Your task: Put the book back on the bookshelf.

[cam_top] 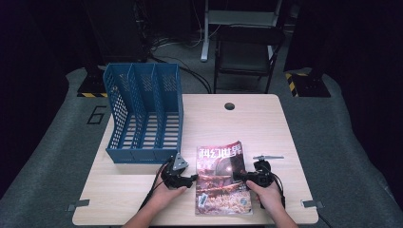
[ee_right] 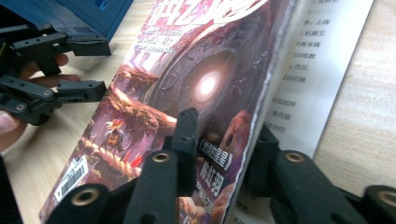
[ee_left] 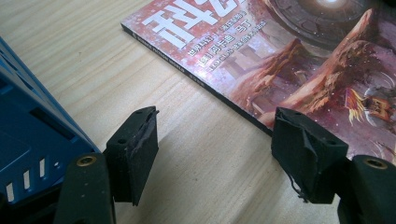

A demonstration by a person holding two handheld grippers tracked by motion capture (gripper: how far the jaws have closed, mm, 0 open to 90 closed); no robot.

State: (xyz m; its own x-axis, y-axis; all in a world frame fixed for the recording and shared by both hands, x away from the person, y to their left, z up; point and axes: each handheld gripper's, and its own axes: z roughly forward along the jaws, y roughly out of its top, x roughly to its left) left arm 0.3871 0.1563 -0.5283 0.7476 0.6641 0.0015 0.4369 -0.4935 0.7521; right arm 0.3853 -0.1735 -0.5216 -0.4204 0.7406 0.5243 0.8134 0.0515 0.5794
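Two grippers flank a magazine (cam_top: pixel 222 179) on the table (cam_top: pixel 266 123).

High view: left gripper (cam_top: pixel 194 179) at its spine, right gripper (cam_top: pixel 236 176) at its opposite edge; blue file rack (cam_top: pixel 142 114) behind the left one.
Left gripper view: jaws wide apart, empty, the spine just ahead, the rack alongside.
Right gripper view: jaws pinch the lifted cover (ee_right: pixel 196 93); the left gripper lies beyond.

A shiny paper cover is seen on the magazine (cam_top: pixel 222 178), with plain matt pages inside. The table (ee_left: pixel 93 56) is made of pale wood with a smooth grain. The blue file rack (cam_top: pixel 142 114) is made of hard plastic. Rough, torn black pads (ee_left: pixel 140 140) are seen on the left gripper (ee_left: pixel 224 149).
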